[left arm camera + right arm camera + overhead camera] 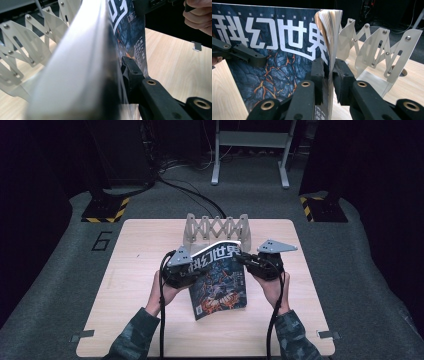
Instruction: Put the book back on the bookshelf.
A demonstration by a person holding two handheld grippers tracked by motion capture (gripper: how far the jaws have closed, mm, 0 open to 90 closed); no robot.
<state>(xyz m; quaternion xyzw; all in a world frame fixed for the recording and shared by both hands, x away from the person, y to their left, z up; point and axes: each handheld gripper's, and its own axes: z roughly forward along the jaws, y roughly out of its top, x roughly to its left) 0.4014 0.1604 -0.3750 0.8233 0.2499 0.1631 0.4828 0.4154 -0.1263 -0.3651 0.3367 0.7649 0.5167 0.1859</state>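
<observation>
Right gripper jaws clamp magazine edge, frame centre; left gripper jaws clamp opposite edge; expanding rack behind, on table.

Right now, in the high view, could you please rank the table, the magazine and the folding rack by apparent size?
Largest to smallest:
1. Table
2. Magazine
3. Folding rack, though it sits farther from the camera, so its place below the magazine is unsure.
</observation>
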